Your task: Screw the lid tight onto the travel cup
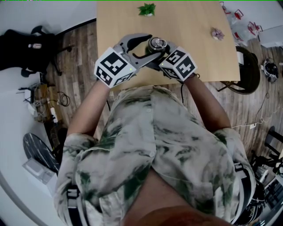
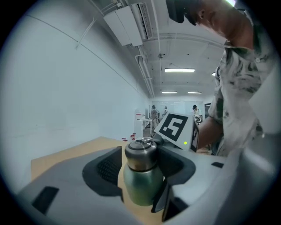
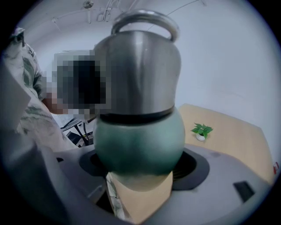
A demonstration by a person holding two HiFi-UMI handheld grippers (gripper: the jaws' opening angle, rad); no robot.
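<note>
The travel cup [image 1: 157, 44] has a green body [image 3: 139, 140] and a steel lid [image 3: 138, 70] with a ring handle on top. It is held upright over the near edge of the wooden table [image 1: 194, 31]. My right gripper [image 1: 162, 52] is shut on the green body, a pad pressed to each side. My left gripper [image 1: 149, 46] reaches in from the left. In the left gripper view its jaws stand around the lid [image 2: 140, 154] and the cup's neck. A strip of table shows between the left pad [image 2: 107, 167] and the cup. The right gripper's marker cube [image 2: 175, 127] shows behind the cup.
A small green plant [image 1: 147, 9] stands at the table's far edge, and a small pinkish object [image 1: 216, 33] lies at the right. A dark chair [image 1: 247, 66] stands off the table's right side. The person's body is close against the near edge.
</note>
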